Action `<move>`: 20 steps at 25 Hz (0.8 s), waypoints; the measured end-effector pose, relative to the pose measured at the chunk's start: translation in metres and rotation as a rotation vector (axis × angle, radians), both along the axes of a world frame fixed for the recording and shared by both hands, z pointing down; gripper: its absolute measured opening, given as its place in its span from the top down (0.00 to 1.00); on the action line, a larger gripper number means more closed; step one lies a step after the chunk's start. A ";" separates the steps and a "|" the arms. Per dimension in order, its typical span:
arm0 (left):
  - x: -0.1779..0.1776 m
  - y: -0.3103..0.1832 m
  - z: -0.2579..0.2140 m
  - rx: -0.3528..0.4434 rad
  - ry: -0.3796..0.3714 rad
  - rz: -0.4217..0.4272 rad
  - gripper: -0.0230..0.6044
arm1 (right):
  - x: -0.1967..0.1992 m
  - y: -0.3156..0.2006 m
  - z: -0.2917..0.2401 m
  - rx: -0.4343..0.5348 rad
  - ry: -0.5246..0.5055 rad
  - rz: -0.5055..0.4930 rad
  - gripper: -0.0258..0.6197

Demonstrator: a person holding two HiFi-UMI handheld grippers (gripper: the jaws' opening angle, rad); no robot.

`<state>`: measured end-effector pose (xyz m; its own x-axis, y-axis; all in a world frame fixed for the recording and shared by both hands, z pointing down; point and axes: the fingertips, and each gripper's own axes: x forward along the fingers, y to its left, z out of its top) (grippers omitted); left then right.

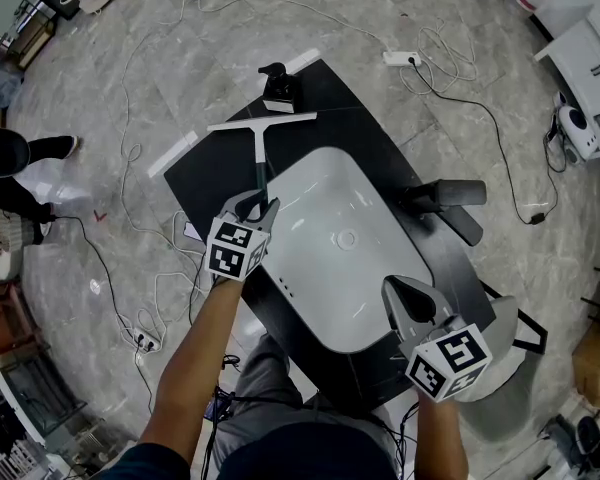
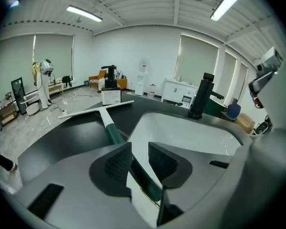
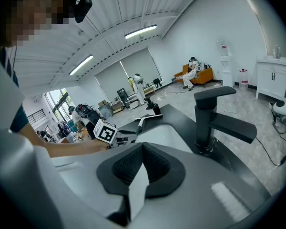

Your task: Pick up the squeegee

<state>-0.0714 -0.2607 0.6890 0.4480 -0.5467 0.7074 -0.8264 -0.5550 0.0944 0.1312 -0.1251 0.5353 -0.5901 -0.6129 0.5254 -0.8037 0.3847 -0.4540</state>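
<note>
The squeegee (image 1: 260,138) lies on the black counter (image 1: 215,173) left of the white sink (image 1: 365,288), its white blade at the far end and its dark green handle pointing toward me. My left gripper (image 1: 257,206) is down at the handle's near end. In the left gripper view the squeegee (image 2: 104,117) runs in between the two pads, and my left gripper (image 2: 139,155) is shut on it. My right gripper (image 1: 408,298) hangs over the sink's near right rim. In the right gripper view the right gripper (image 3: 142,159) has its pads together with nothing between them.
A black faucet (image 1: 450,200) stands at the sink's right edge. A small black device with a white label (image 1: 280,86) sits at the counter's far corner, just beyond the squeegee blade. Cables and a power strip (image 1: 402,59) lie on the floor around the counter.
</note>
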 end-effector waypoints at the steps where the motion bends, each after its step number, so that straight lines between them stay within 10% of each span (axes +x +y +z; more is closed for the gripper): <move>1: 0.000 0.000 -0.001 -0.001 0.004 0.001 0.79 | -0.001 0.000 0.000 0.000 0.001 -0.003 0.94; 20: 0.008 0.008 0.003 0.012 -0.039 0.023 0.71 | -0.006 0.010 0.013 -0.034 -0.002 -0.012 0.94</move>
